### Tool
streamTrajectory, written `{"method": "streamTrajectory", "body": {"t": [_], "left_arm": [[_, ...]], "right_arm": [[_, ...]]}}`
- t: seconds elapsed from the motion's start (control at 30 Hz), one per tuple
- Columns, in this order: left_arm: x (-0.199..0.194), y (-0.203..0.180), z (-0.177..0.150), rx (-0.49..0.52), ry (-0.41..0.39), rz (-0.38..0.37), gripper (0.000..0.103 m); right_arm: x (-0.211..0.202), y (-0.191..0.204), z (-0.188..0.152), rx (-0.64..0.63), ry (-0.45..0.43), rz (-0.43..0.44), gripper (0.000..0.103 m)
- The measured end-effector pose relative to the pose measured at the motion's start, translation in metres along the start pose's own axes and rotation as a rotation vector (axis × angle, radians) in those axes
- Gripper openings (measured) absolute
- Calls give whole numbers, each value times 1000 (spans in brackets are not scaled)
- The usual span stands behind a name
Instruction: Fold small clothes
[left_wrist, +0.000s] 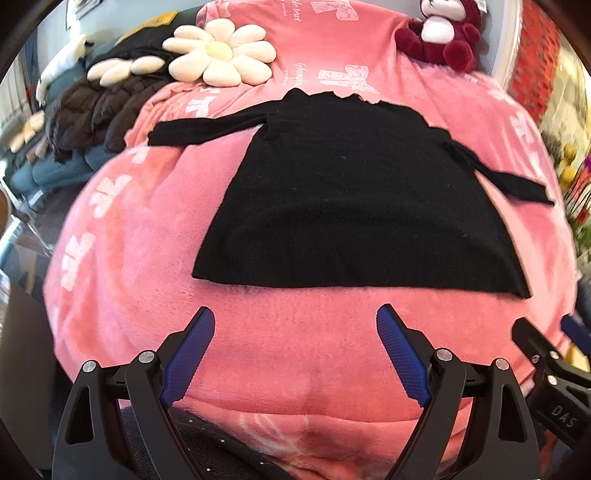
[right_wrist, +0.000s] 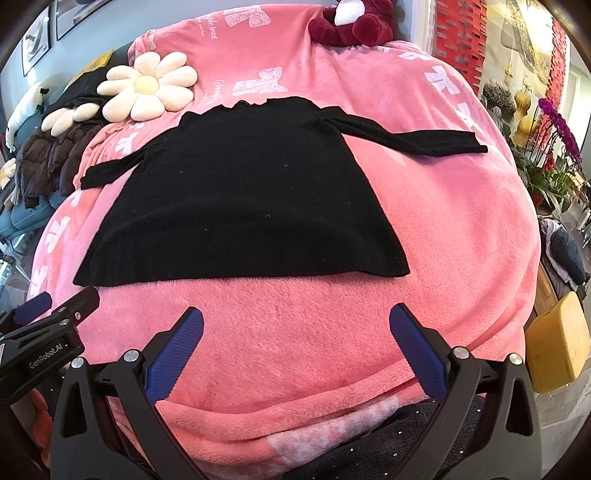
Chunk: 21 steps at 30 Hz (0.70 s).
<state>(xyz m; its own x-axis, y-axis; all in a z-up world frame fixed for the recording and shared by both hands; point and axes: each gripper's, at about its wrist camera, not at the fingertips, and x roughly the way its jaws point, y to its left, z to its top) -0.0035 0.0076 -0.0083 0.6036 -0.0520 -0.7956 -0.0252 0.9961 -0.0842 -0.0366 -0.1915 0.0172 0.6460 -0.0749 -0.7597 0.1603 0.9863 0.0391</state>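
A small black long-sleeved sweater lies flat on a pink fleece blanket, hem toward me, both sleeves spread out sideways. It also shows in the right wrist view. My left gripper is open and empty, hovering just short of the hem. My right gripper is open and empty, also just short of the hem, over the blanket. The right gripper shows at the right edge of the left wrist view; the left one shows at the left edge of the right wrist view.
A daisy-shaped cushion and a dark red plush toy lie beyond the sweater's collar. A dark brown puffer jacket lies on a blue sofa at the left. Potted flowers and a yellow stool stand at the right.
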Motion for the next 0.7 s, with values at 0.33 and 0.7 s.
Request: {"method": "streamTrajectory", "body": {"t": [0.33,0.7], "left_arm": [[-4,7,15,-65,13,-104,87],[33,16,46,-82,84,-128,87]], "right_arm": [[32,-97,83,59,-27,-130,98],[148,-319,217,382,-29,-363,97]]}}
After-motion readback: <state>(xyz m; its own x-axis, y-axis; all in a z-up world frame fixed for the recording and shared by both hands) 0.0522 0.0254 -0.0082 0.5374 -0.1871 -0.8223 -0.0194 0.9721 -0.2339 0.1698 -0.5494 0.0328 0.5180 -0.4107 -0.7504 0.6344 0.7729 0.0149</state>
